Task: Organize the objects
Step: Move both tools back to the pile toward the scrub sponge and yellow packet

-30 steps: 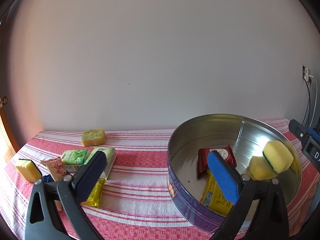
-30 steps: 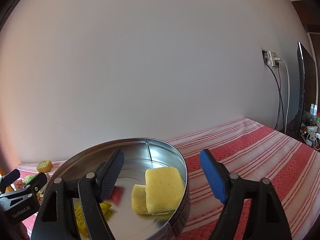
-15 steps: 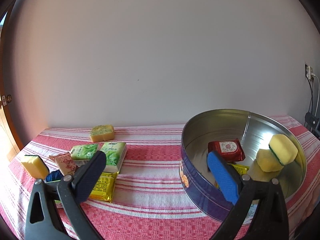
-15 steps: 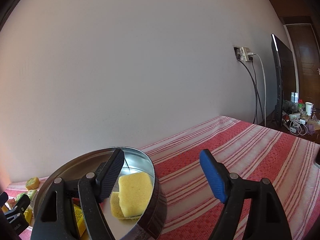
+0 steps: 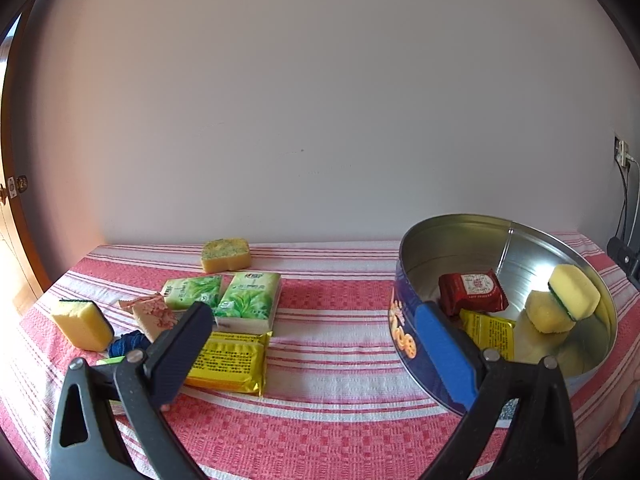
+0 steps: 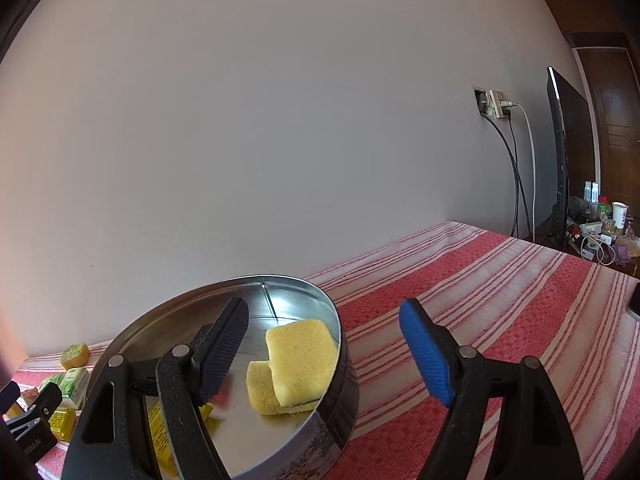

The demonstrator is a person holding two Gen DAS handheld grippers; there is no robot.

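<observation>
Four sponges (image 5: pixel 574 297), two green tissue packs (image 5: pixel 248 298), two yellow packets (image 5: pixel 226 360), one red packet (image 5: pixel 472 292), one round tin (image 5: pixel 404 316)

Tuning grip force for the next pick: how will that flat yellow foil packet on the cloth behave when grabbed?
The yellow foil packet lies flat on the striped cloth, so jaws may need to catch an edge. Its glossy wrapper looks slippery and likely to crinkle. It looks thin and probably light, its contents perhaps crushable. The left gripper stands open near it.

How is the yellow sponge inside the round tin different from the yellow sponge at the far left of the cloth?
The sponge in the tin leans tilted against the tin wall; the sponge on the cloth sits flat on the striped cloth. The first is packed away, the second still loose among packets. Both are yellow with a dark green scrubbing layer.
</observation>
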